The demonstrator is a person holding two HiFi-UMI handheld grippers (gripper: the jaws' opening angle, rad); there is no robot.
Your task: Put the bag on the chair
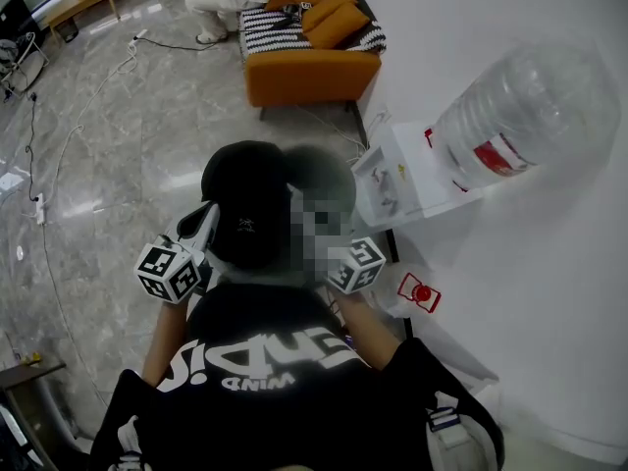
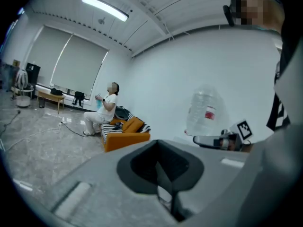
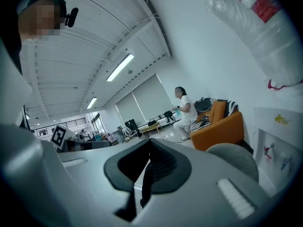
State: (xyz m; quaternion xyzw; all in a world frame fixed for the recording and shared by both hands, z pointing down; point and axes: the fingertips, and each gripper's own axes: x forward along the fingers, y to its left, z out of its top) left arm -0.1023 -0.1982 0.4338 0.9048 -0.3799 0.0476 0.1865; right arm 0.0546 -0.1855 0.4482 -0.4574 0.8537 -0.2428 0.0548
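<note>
Bag: dark, on the orange sofa, well away from both grippers, beside a seated person in white.
Left gripper: clenched, pads together, nothing between them, held up beside the holder's black cap.
Right gripper: clenched and empty, at the head's other side.
Water dispenser: against the white wall, clear bottle on top.

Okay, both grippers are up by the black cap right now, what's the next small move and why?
Probably lower both and open the jaws. The left gripper and right gripper are each shut on nothing, held up beside the black cap, and no bag shows near them, so they likely need to come down open before any pickup.
</note>
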